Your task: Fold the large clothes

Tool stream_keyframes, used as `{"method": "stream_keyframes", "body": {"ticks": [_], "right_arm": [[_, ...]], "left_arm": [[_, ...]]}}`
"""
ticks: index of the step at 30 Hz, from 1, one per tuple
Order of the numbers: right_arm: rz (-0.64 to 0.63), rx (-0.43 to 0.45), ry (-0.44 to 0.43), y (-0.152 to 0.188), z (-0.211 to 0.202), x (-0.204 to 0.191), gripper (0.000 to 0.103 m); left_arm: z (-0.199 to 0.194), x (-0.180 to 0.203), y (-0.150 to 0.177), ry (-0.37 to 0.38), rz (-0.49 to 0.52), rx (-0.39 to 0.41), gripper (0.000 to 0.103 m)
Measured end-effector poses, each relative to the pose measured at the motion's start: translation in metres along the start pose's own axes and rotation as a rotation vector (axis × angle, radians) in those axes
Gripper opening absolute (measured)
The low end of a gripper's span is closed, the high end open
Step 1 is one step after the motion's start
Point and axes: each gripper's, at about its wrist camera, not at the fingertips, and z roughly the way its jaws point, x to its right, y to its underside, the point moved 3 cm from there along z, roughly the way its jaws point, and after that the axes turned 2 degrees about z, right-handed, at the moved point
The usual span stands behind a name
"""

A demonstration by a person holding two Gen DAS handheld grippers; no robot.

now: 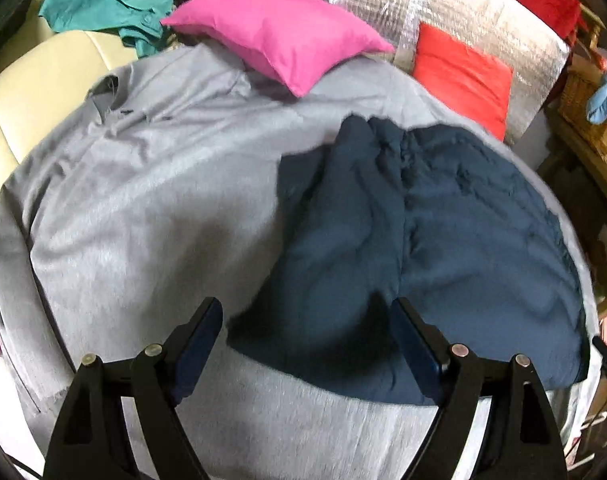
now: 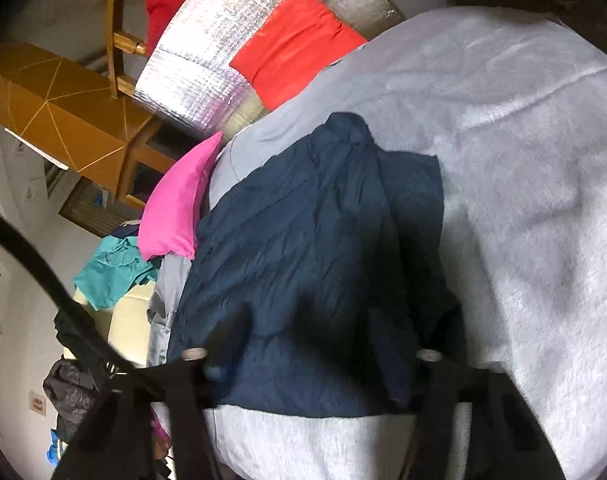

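Observation:
A dark navy garment (image 1: 415, 240) lies crumpled on a grey blanket (image 1: 151, 208) that covers a bed. My left gripper (image 1: 307, 308) is open, its fingers spread over the garment's near left edge, holding nothing. In the right wrist view the same navy garment (image 2: 311, 248) lies on the grey blanket (image 2: 523, 200). My right gripper (image 2: 307, 320) is open just above the garment's near edge, blurred by motion, with nothing between its fingers.
A pink pillow (image 1: 279, 32) and a red pillow (image 1: 459, 76) lie at the head of the bed by a silver foil panel (image 1: 455, 8). A teal cloth (image 1: 103, 0) lies on a cream seat. A wooden cabinet (image 2: 63, 112) stands beside the bed.

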Motion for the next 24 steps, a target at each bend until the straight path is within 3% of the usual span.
{"method": "stream_keyframes", "body": {"ticks": [3,5,9,16,20,24], "right_arm": [[-0.002,-0.038,0.038,0.005,0.015,0.002,0.055],[0.017,-0.068,0.082,0.006,0.031,0.01,0.049],[0.031,-0.087,0.093,0.004,0.04,0.014,0.049],[0.03,-0.015,0.001,-0.003,0.018,0.002,0.053],[-0.006,-0.01,-0.041,0.0,0.025,-0.018,0.058],[-0.061,-0.044,-0.035,0.011,0.046,-0.041,0.059]], "left_arm": [[0.016,0.001,0.005,-0.043,0.017,-0.056,0.087],[0.025,-0.002,0.006,-0.026,-0.007,-0.09,0.087],[0.028,-0.007,0.003,0.014,-0.044,-0.101,0.087],[-0.004,-0.009,-0.011,0.021,-0.038,0.064,0.087],[-0.005,0.002,-0.014,0.038,-0.005,0.101,0.087],[0.0,0.025,-0.012,-0.002,0.08,0.108,0.087]]}}
